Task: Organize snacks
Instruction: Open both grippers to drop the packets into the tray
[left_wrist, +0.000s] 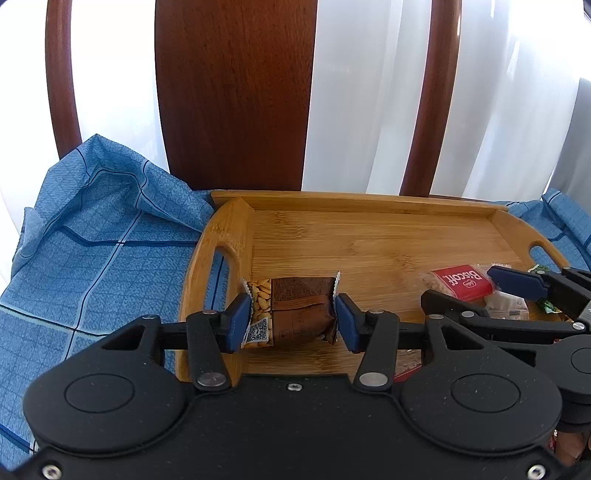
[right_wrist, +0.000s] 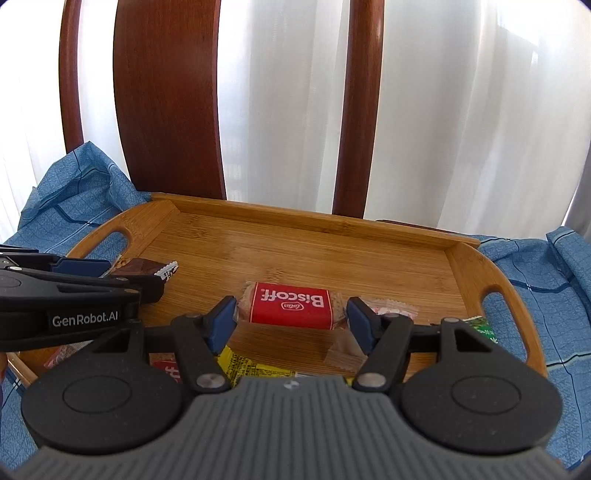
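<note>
White curtains filled the background, backlit, with a dark wooden chair back (left_wrist: 236, 92) standing just beyond the table. A blue checked cloth (left_wrist: 96, 236) covered the surface, rucked up at the far left. On it sat a bamboo tray (right_wrist: 295, 218) with cut-out handles at either end; its far half lay bare.

We noted the left gripper (left_wrist: 293, 319) at the tray's near left, its blue pads pressed against the crimped ends of a brown peanut snack bar (left_wrist: 291, 314), gripping it lengthwise. The right gripper (right_wrist: 291, 321) stood around a red Biscoff biscuit (right_wrist: 291, 304) near the tray's middle. Its pads were at the wrapper's ends but did not look pressed in; we read it as released, straddling the packet. A pink-and-white sweet (right_wrist: 393, 310) lay just right of the biscuit, and a green packet (right_wrist: 482, 328) further right. A yellow packet (right_wrist: 251, 365) was partly hidden beneath the gripper.

Handling, as we judged it: both packets are light, with slick, crinkly film. The wrapper ends crumple and give poor purchase. The biscuit is brittle, so a hard squeeze could snap it. We would take hold across the firm body rather than the seals, with modest pressure. The smooth bamboo would let packets slide if nudged.
</note>
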